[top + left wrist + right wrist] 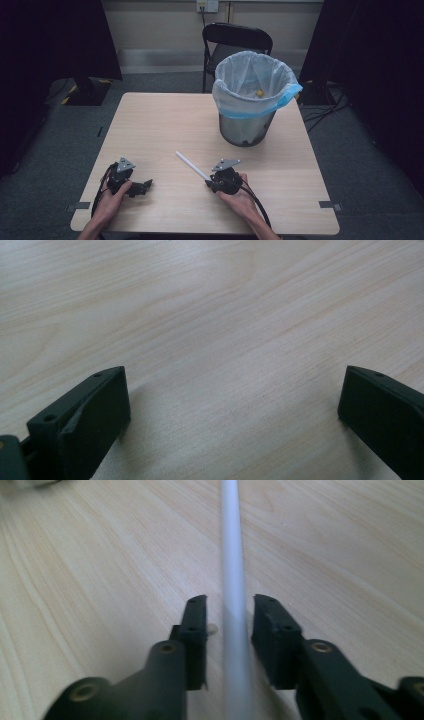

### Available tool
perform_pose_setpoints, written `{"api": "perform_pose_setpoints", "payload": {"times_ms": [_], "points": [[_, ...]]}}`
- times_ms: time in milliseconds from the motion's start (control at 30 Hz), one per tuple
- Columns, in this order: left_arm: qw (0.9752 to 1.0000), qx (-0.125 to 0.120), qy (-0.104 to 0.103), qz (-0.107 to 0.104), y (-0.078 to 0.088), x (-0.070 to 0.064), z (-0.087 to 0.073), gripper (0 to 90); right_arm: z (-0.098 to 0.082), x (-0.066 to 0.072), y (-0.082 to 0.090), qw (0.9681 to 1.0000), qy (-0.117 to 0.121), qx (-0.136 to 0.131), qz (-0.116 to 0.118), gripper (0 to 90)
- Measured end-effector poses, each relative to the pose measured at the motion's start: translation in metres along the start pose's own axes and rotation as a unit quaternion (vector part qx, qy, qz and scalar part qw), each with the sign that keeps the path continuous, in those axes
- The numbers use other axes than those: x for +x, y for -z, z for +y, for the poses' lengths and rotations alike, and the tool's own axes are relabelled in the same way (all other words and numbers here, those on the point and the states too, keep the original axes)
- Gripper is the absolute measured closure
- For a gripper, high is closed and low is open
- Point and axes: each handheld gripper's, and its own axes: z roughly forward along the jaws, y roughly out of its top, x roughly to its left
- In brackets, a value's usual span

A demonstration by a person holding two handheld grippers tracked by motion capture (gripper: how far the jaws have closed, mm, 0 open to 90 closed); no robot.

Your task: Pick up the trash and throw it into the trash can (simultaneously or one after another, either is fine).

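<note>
A thin white tube (192,166) lies on the wooden table (160,125), running from the middle toward the front right. My right gripper (210,181) is at its near end. In the right gripper view the tube (232,540) runs straight up between the two black jaws of that gripper (230,600), which stand close on both sides and are shut on it. My left gripper (145,186) rests at the front left, pointing right. In the left gripper view it (235,375) is open wide over bare wood, with nothing between its fingers.
A metal bin (247,127) with a white and blue liner stands at the back right of the table, with a small yellow thing (259,93) inside. A black chair (237,37) stands behind the table. Cables lie on the floor at the right.
</note>
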Motion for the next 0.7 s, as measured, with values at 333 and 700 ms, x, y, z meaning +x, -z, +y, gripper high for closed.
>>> {"api": "perform_pose_setpoints", "payload": {"times_ms": [333,700], "points": [[1.0000,0.001,-0.001,0.000,0.0002,0.0002,0.0000,0.0,-0.0011,0.0081,0.0046,0.9989,0.018,0.020,-0.037,75.3],[1.0000,0.001,-0.001,0.000,0.0001,0.0001,0.0000,0.0,0.0030,0.0049,0.0015,0.9995,0.009,0.018,-0.023,81.1]]}}
